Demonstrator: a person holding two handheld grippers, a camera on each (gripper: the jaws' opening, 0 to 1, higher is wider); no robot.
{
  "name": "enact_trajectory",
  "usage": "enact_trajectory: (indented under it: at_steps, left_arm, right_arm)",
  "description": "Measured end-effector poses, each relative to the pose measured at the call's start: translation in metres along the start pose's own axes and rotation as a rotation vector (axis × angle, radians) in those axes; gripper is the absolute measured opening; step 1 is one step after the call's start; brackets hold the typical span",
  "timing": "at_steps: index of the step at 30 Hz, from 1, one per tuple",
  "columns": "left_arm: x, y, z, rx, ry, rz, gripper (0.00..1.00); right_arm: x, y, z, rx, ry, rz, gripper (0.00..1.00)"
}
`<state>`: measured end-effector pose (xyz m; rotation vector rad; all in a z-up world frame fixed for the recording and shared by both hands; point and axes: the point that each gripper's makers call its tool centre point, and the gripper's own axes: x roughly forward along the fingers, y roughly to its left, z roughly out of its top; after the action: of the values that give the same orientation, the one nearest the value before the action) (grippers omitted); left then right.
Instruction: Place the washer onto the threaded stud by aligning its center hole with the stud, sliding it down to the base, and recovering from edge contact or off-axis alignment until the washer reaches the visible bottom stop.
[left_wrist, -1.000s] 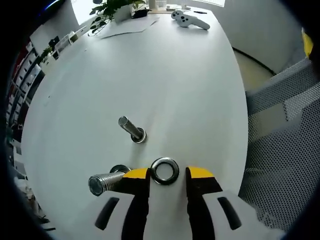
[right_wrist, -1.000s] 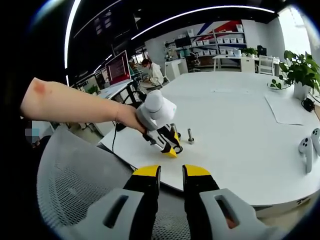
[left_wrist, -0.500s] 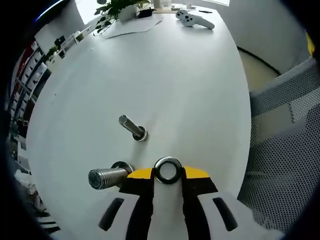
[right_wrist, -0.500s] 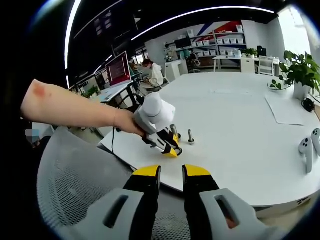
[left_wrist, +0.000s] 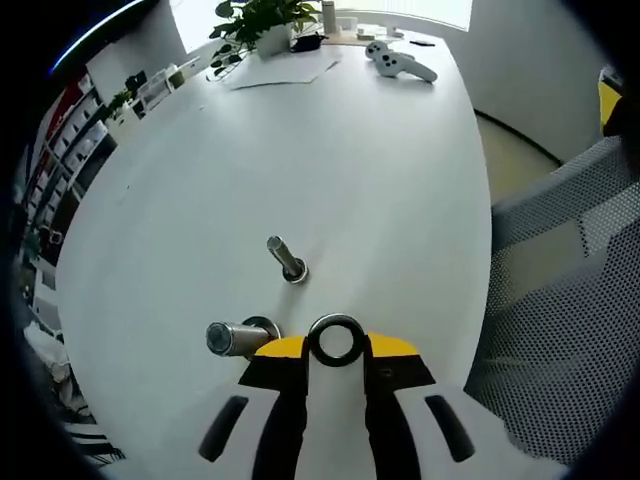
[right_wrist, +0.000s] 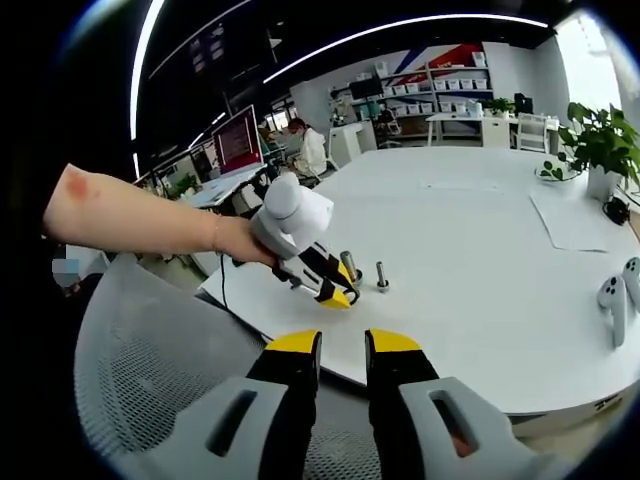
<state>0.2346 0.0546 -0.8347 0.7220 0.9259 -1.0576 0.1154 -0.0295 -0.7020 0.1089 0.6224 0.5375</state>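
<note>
In the left gripper view my left gripper (left_wrist: 336, 348) is shut on a steel washer (left_wrist: 336, 341), held edgewise between the yellow-tipped jaws above the white table (left_wrist: 380, 180). A thick threaded stud (left_wrist: 237, 337) stands just left of the jaws. A thinner stud (left_wrist: 287, 259) rises a little farther out. In the right gripper view a person's hand holds the left gripper (right_wrist: 335, 295) close to the thick stud (right_wrist: 349, 266) and the thin stud (right_wrist: 381, 275). My right gripper (right_wrist: 342, 345) hangs off the table's near edge, jaws slightly apart with nothing between them.
A white controller (left_wrist: 400, 64), papers (left_wrist: 285, 68) and a potted plant (left_wrist: 265, 20) lie at the table's far end. A grey mesh chair (left_wrist: 560, 300) stands beside the table, and the chair (right_wrist: 150, 380) also sits under my right gripper. Two controllers (right_wrist: 615, 295) lie at the right edge.
My left gripper shut on the washer, which had lain flat on the table between open jaws, and raised it. The right gripper has stayed put.
</note>
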Motion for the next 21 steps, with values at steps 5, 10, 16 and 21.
enact_trajectory:
  at_steps: [5,10,16,21]
  left_arm:
    - [-0.007,0.001,-0.004,0.000,-0.001,0.003,0.18]
    - [-0.019,0.005,-0.002,0.008,-0.015,0.013,0.18]
    - [-0.029,0.009,0.006,0.016,-0.035,0.027,0.18]
    - [-0.036,0.016,0.012,0.029,-0.043,0.040,0.18]
  right_arm:
    - [0.000,0.000,0.000,0.000,-0.002,-0.001,0.21]
    - [0.000,0.000,0.001,0.000,-0.004,0.000,0.21]
    - [0.000,0.000,0.001,0.001,-0.007,-0.001,0.21]
    - [0.000,0.000,0.002,0.003,-0.013,-0.003,0.21]
